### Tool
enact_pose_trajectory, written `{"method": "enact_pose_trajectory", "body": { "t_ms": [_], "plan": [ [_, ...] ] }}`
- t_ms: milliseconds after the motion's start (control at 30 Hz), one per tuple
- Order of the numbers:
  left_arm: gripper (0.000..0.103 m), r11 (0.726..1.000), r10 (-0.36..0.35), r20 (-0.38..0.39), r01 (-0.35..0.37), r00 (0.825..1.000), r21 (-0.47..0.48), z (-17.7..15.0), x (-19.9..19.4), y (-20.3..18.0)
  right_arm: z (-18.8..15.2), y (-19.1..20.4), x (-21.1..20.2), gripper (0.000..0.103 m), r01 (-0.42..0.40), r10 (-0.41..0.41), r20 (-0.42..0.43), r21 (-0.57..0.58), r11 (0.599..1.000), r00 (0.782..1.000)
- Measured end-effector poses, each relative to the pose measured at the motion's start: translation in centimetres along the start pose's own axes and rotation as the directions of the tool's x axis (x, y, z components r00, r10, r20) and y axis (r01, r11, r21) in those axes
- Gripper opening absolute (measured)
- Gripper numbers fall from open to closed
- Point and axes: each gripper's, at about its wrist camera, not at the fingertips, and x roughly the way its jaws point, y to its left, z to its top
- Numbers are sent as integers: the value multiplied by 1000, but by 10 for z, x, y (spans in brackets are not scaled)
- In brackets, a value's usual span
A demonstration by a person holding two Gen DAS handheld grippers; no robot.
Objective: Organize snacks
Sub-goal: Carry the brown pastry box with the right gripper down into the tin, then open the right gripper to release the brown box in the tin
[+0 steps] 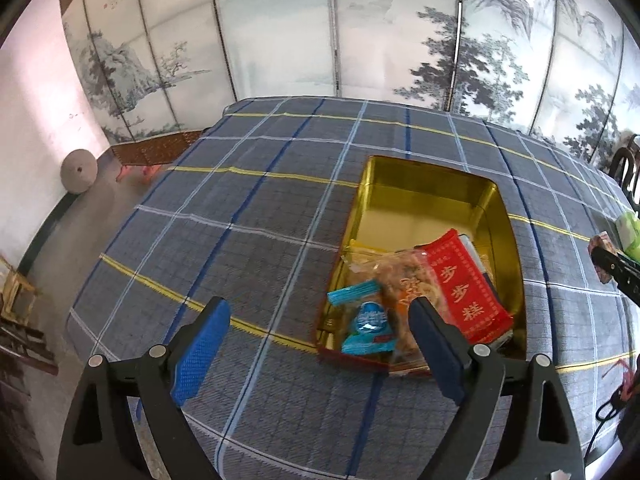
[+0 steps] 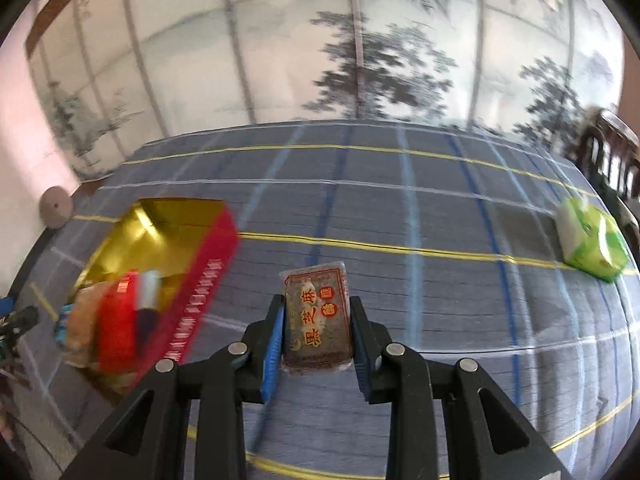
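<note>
A gold-lined tin box with red outer walls sits on the plaid tablecloth. Its near end holds a red snack pack, a clear bag of brownish snacks and a blue wrapped snack. My left gripper is open and empty, just in front of the box's near edge. My right gripper is shut on a dark brown sesame snack pack, held above the cloth to the right of the box. The right gripper and its pack show at the left wrist view's right edge.
A green and white tissue pack lies at the table's right side. A painted folding screen stands behind the table. A dark wooden chair is at the far right. Black and red cords lie near the right table edge.
</note>
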Motion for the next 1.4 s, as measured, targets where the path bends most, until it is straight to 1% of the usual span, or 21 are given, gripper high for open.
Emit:
{"method": "enact_pose_trajectory", "body": {
  "t_ms": [233, 467, 567, 733, 1033, 1400],
  "plan": [
    [89, 999, 18, -20, -19, 1000, -41, -6, 5, 20, 0, 53, -4, 30, -91, 91, -6, -63, 994, 996],
    [89, 996, 32, -37, -35, 999, -86, -10, 8, 42, -2, 96, 5, 30, -139, 136, -32, -132, 981, 990],
    [89, 994, 44, -42, -47, 998, -94, -12, 9, 50, -4, 112, 9, 30, -146, 142, -40, -157, 977, 989],
    [89, 992, 55, -58, -61, 997, -107, -16, 12, 62, -4, 128, 17, 30, -154, 146, -57, -184, 971, 988],
    [89, 991, 70, -67, -77, 995, -107, -17, 14, 73, -3, 150, 35, 30, -159, 144, -88, -196, 968, 986],
    [89, 991, 69, -80, -77, 994, -105, -18, 16, 76, -6, 155, 46, 31, -138, 121, -96, -204, 969, 988]
  ]
}}
